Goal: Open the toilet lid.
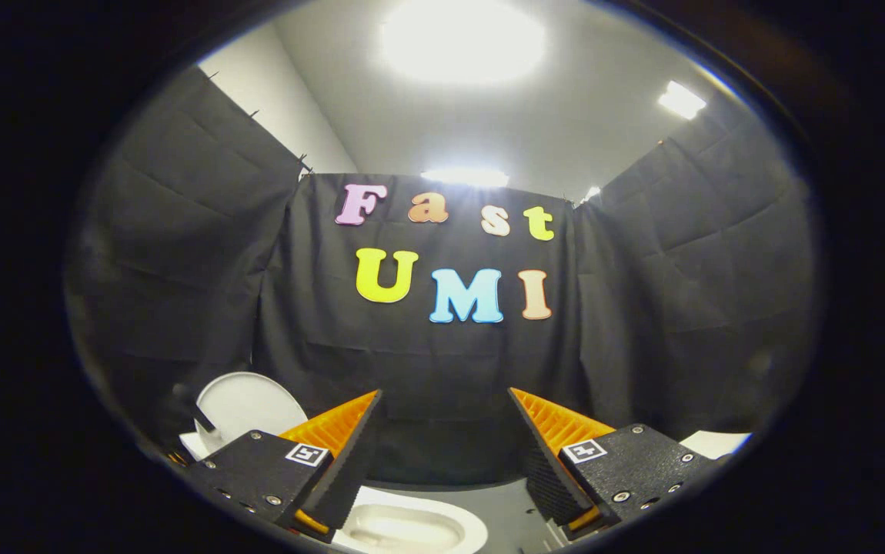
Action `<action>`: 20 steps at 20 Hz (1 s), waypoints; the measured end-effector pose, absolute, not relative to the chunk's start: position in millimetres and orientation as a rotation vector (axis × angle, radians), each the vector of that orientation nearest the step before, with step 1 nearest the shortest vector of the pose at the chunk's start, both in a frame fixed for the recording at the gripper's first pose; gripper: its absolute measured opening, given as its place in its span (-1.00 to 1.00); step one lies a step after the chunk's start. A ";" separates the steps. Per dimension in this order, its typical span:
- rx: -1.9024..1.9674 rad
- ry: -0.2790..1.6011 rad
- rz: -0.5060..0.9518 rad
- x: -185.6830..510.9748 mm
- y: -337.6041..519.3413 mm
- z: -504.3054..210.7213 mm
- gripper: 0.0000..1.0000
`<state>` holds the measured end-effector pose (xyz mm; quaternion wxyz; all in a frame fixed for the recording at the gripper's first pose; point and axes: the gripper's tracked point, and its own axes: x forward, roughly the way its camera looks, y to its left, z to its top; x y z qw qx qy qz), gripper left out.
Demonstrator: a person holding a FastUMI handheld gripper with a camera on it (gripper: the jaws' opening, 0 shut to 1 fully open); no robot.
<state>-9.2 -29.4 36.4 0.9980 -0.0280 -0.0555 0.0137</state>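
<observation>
Gripper [444, 446]: up high, fingers wide apart, holding nothing
Toilet lid [246, 404]: standing up, open, behind the left finger
Toilet bowl [412, 527]: low, between the fingers

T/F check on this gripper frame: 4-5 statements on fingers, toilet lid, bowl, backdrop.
1. The gripper has its two orange-and-black fingers spread apart with nothing between them. True.
2. The white oval toilet lid lies flat over the bowl. False: it stands raised, beyond the left finger.
3. The white ceramic toilet bowl shows uncovered, low between the fingers. True.
4. Both fingers press on the lid. False: neither touches it.
5. The black cloth wall hangs ahead, beyond the fingers. True.
6. The ceiling lights are off. False: they glow brightly.
</observation>
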 end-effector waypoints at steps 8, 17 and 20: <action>0.046 -0.027 0.034 -2.9 -39.9 -10.0 0.91; 0.095 0.009 0.021 1.1 -45.8 -31.5 0.92; 0.102 0.022 -0.015 -0.5 -59.1 -32.9 0.92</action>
